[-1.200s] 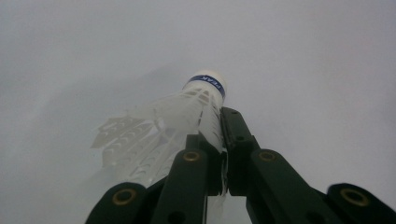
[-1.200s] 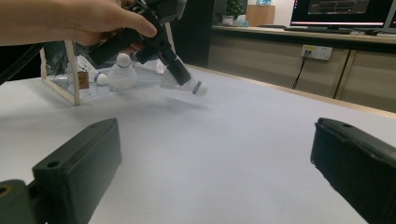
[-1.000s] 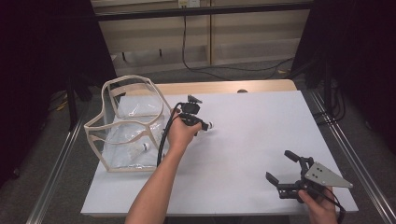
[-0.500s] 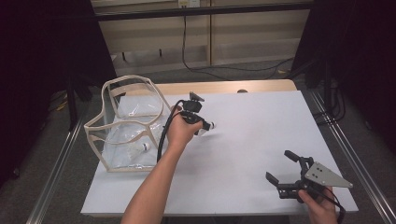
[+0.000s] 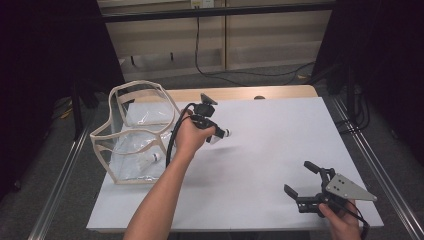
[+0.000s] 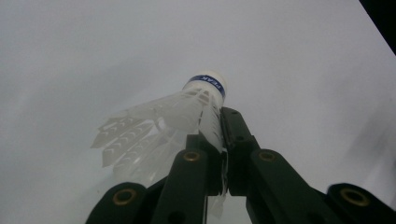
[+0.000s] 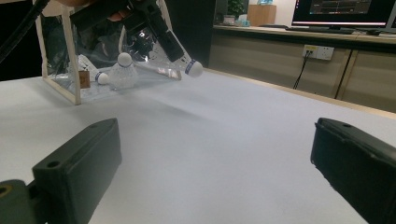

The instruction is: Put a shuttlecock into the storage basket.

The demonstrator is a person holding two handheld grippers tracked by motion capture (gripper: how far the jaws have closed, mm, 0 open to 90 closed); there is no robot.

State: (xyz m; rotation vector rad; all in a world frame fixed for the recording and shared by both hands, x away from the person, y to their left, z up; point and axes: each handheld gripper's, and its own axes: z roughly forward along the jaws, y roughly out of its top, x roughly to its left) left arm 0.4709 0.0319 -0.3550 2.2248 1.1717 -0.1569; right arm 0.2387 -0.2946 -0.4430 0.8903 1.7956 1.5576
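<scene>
A white shuttlecock (image 5: pixel 221 134) with a blue band round its cork hangs just above the white table (image 5: pixel 280 140), near the table's middle. My left gripper (image 5: pixel 216 134) is shut on its feather skirt. In the left gripper view the black jaws pinch the shuttlecock (image 6: pixel 196 100) from the side, cork pointing away. The right gripper view has the same shuttlecock (image 7: pixel 193 68) in the air beside the bag. My right gripper (image 5: pixel 299 178) rests at the front right of the table, open with nothing between its jaws.
A clear plastic bag with beige trim (image 5: pixel 150 84) stands at the table's left, with a shuttlecock (image 5: pixel 152 159) lying inside. Two shuttlecocks (image 7: pixel 123 70) show inside the bag (image 7: pixel 70 60) in the right gripper view. Cables run along the floor beyond the table.
My left hand has risen a little with the shuttlecock still held. The right gripper has kept still.
</scene>
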